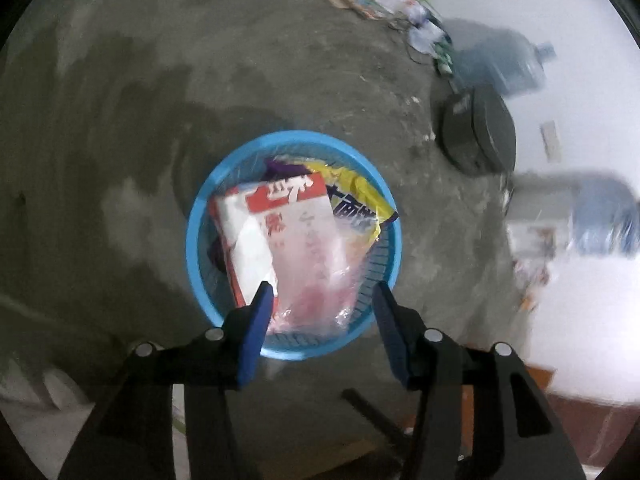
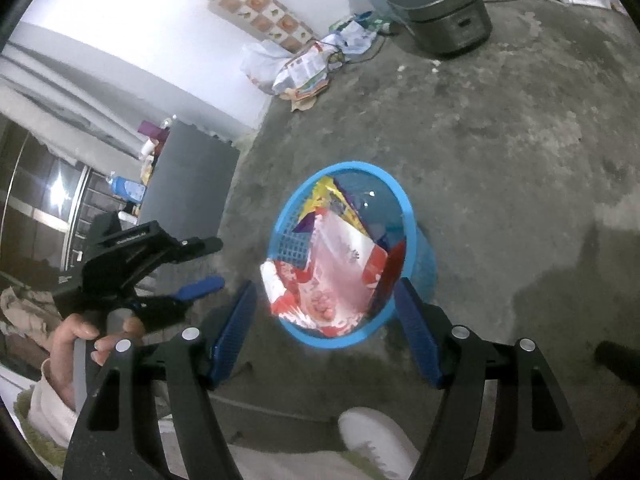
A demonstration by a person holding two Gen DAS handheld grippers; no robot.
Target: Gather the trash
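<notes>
Red-and-white wrapper [image 1: 296, 240] lies atop other packets inside the blue basket [image 1: 192, 240]. Left gripper [image 1: 320, 300] and right gripper [image 2: 324, 300] hover above it, both released, empty (withdraw straight up, clear of the rim)

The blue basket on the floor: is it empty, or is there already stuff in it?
Not empty. The blue basket stands upright on the floor with several wrappers inside: a red-and-white bag on top, a yellow packet beside it.
</notes>
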